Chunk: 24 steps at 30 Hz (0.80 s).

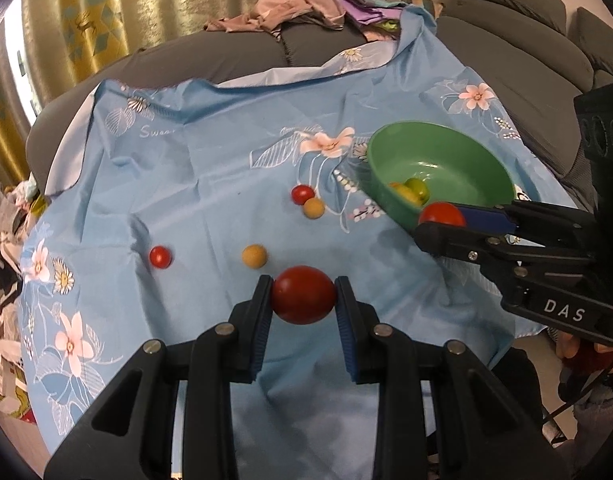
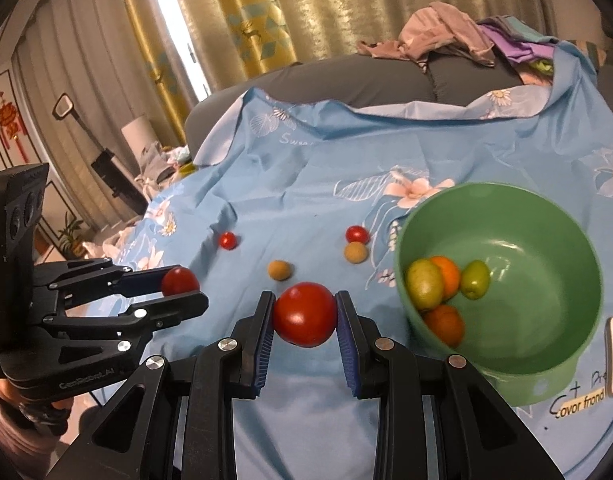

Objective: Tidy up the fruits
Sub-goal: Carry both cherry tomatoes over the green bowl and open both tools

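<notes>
Plainly, each gripper has a round red fruit pinched across its widest part. The left gripper (image 1: 303,296) is clamped on the darker red fruit (image 1: 303,295), its blue pads pressing the two sides and nothing under it but the blue flowered cloth (image 1: 210,184) below. The right gripper (image 2: 305,309) is clamped on the brighter red fruit (image 2: 305,315) the same way, at its equator.

Both fruits look like small tomatoes, though the glossy skin could as well be plastic; the view does not settle it. Either way I judge them light, smooth and a little slippery, and if real, thin-skinned and easily bruised. A hold across the middle, with the ribbed pads square to the sides, suits them; a pinch nearer the top or bottom would likely squirt them out.

Just beyond the left jaws lie two tan balls (image 1: 254,256) and two small red ones (image 1: 160,257), loose on the cloth. The green bowl (image 2: 546,216) sits beside the right jaws, to their right and slightly ahead, holding two greenish and two orange fruits. A release low over its floor would spare the skin. Past the cloth are a grey sofa (image 1: 242,54) and a heap of clothes (image 1: 294,4).
</notes>
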### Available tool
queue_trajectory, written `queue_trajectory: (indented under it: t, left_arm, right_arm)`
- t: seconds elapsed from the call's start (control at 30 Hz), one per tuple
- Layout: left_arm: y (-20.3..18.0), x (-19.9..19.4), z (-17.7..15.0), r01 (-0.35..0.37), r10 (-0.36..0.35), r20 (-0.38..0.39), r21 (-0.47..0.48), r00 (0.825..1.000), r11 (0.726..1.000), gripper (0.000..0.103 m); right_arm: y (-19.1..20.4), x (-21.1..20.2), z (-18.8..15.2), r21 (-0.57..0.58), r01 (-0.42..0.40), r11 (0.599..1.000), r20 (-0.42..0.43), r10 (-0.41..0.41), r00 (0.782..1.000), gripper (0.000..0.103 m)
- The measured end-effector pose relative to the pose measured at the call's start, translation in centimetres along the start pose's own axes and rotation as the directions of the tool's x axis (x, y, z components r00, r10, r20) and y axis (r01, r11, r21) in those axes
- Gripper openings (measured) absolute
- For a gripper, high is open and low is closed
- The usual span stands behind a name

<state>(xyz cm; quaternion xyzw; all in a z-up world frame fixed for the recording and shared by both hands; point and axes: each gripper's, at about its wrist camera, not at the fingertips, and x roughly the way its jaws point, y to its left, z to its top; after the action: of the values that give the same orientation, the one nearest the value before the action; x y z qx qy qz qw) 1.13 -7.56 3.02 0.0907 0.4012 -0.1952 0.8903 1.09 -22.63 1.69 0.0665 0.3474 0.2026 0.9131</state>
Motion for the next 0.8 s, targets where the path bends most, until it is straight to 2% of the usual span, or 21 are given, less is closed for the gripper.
queue_trajectory:
  t: [0.47,0.8]
  left_arm:
    - [-3.8,1.3,3.0,0.036,-0.037,0.015,0.090,0.999,0.995,0.030]
    - [-7.3,3.2,5.5,0.070,-0.075,0.023,0.172,0.997,0.983,0.030]
  right_arm:
    - [-4.0,-1.8,0.2,0.068,0.055,0.996,0.046,-0.059,0.997,0.032]
    - [-7.3,-2.7,0.2,0.126,0.102,0.987,0.066,-0.111,0.992,0.032]
